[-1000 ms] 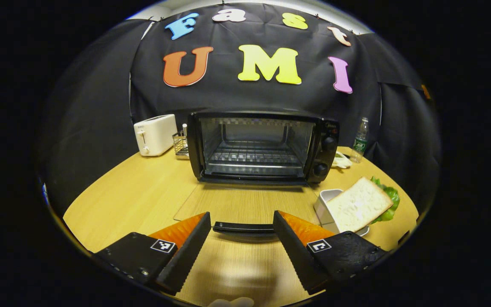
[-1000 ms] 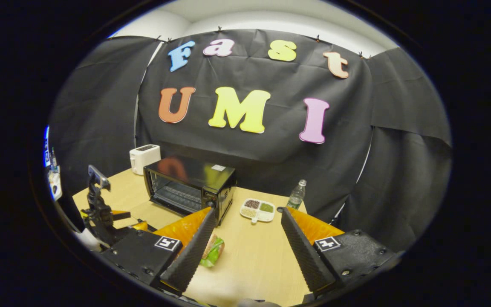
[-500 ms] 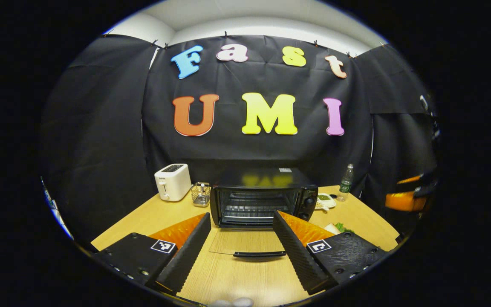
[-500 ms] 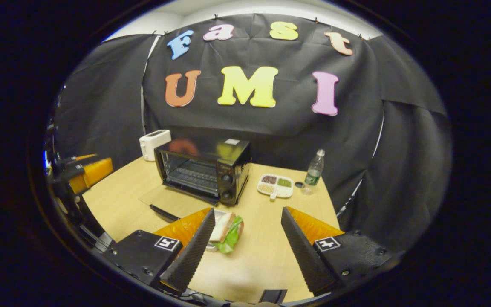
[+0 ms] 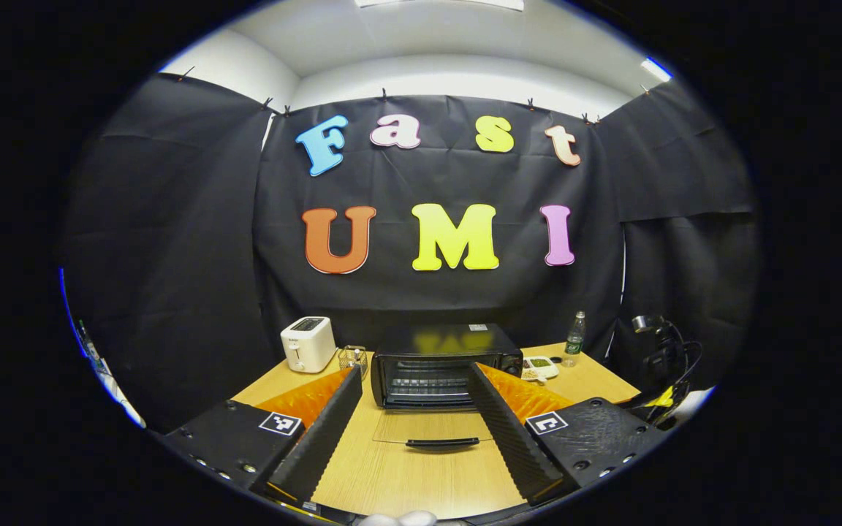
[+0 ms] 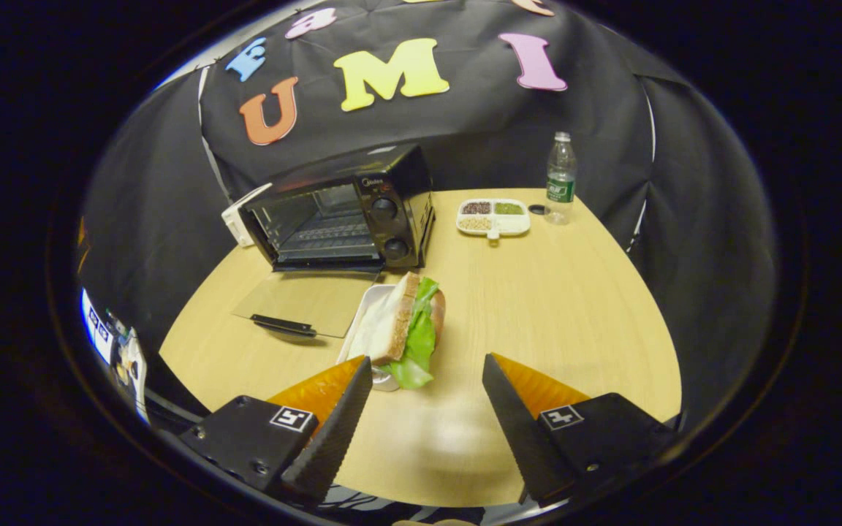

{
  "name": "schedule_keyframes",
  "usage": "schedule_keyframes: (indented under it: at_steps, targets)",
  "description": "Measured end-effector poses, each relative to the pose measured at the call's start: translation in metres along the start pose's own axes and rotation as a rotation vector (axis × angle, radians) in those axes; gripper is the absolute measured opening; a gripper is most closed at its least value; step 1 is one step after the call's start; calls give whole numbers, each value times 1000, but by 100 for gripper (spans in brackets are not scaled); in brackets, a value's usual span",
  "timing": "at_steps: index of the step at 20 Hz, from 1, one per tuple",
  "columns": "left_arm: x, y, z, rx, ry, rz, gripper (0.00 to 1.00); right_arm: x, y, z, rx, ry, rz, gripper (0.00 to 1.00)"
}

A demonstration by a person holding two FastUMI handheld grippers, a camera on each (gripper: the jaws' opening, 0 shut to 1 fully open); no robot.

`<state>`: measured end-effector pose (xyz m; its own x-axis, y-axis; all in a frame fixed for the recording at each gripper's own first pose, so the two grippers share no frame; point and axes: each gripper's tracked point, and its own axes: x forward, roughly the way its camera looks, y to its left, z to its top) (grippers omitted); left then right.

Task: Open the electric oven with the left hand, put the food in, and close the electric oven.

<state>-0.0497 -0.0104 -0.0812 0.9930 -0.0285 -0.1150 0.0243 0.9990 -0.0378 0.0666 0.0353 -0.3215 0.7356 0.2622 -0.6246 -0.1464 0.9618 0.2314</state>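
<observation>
Toward the back edge of the wooden table (image 6: 574,292) stands the electric oven (image 6: 348,212), its glass door (image 6: 304,301) folded down flat onto the tabletop with the black handle (image 6: 282,326) at the door's near edge and the wire rack showing inside the cavity. In the left gripper view the same oven (image 5: 444,364) faces the camera squarely, its door (image 5: 432,427) lying open toward the near edge of the table. The sandwich (image 6: 403,325), bread slices with green lettuce between them, rests on a white tray (image 6: 364,321) just in front of the oven's control side and beside the lowered door, touching neither. The right gripper (image 6: 427,369) hangs above the near part of the table with its fingers spread wide and nothing between them; the sandwich lies just beyond its fingertips, nearer the one on the left of that view. The left gripper (image 5: 412,376) is likewise spread apart and holds nothing, well back from the oven at the near edge. A white toaster (image 5: 308,343) and a small wire basket (image 5: 352,356) stand on one side of the oven; on its other side, toward the far corner, sit a divided white dish (image 6: 493,216) of grains and a plastic water bottle (image 6: 559,179) with its cap (image 6: 536,210) lying beside it.
</observation>
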Motion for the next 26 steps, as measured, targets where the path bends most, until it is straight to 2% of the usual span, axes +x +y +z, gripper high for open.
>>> schedule_keyframes:
  at_steps: [5,6,7,10,11,12,13,14,17,18,19,22,23,24,25,26]
  targets:
    - [-7,5,5,-14,-2,14,95,37,3,12,84,54,44,93]
    - [-8,4,4,-11,1,13,95,44,6,19,98,55,64,98]
    - [-9,3,5,-9,0,14,95,50,8,22,111,60,80,93]
    - [-6,0,3,-12,10,15,95,67,18,23,167,119,138,89]
    - [-5,1,3,-12,11,20,95,73,21,20,183,144,162,95]
    - [-4,1,3,-15,12,25,95,77,23,16,212,169,177,83]
    - [-3,1,2,-20,13,27,87,79,25,14,242,196,183,80]
    - [-3,0,2,-21,14,29,87,79,25,12,269,204,192,78]
    - [-1,1,-2,-25,21,31,87,78,29,17,355,205,233,55]
    - [1,2,-4,-27,27,29,95,77,30,18,369,208,249,46]
    - [1,1,-6,-29,32,27,87,77,30,17,372,214,251,41]
    - [2,2,-9,-27,39,21,87,75,33,22,369,198,251,36]
    - [4,2,-9,-24,38,17,87,73,35,23,374,192,250,36]
    - [4,3,-9,-23,37,15,95,72,37,25,370,185,245,40]
    - [4,3,-10,-24,37,10,95,69,39,27,370,178,244,36]
    - [3,4,-10,-26,38,10,95,66,41,31,372,169,239,40]
